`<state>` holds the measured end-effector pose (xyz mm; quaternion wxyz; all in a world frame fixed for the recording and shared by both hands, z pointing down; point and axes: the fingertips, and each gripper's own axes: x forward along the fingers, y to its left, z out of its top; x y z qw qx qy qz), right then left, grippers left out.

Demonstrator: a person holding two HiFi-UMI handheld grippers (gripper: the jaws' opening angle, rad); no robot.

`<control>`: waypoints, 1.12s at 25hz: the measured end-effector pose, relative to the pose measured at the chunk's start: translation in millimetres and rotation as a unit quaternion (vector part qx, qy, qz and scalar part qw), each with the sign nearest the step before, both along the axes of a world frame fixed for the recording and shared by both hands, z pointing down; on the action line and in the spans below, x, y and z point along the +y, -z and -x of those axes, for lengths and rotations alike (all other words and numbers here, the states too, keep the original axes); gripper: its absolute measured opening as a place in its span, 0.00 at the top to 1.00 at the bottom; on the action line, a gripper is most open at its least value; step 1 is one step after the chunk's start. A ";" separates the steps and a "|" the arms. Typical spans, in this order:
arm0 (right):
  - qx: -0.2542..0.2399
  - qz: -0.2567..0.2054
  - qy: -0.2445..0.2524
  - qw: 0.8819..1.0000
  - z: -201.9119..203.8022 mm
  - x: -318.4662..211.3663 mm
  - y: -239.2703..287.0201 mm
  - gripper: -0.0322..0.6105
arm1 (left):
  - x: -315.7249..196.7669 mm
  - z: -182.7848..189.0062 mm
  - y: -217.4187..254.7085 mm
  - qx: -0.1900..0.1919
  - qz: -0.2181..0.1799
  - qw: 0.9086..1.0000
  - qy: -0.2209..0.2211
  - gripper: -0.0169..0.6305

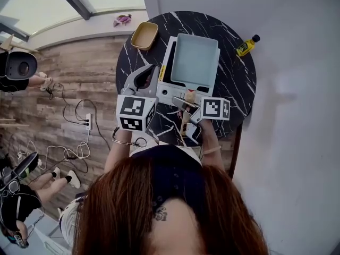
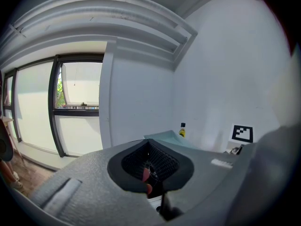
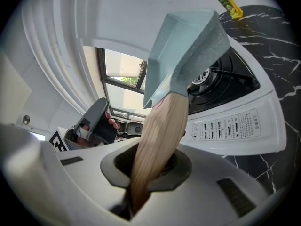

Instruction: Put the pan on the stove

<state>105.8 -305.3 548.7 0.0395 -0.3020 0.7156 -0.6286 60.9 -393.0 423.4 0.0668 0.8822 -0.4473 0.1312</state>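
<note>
Pan (image 3: pixel 186 51) clamped by handle (image 3: pixel 157 140) in right gripper (image 3: pixel 150 173), over stove (image 3: pixel 235 126) at 12 o'clock. Left gripper (image 1: pixel 142 81) at 9 o'clock, state unclear.

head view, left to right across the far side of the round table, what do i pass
tan dish → pale blue pan → yellow bottle
</note>
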 end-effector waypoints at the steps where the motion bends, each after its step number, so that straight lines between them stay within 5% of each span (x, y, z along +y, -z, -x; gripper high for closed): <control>1: 0.000 0.002 0.000 1.000 -0.5 -1.2 -1.8 0.88 | -1.0 0.0 -0.6 -0.001 0.001 1.000 0.001 0.95; 28: -0.008 0.048 0.003 0.999 -2.0 -16.4 -41.9 0.88 | -8.7 7.4 -13.9 -0.014 0.021 0.999 0.019 0.95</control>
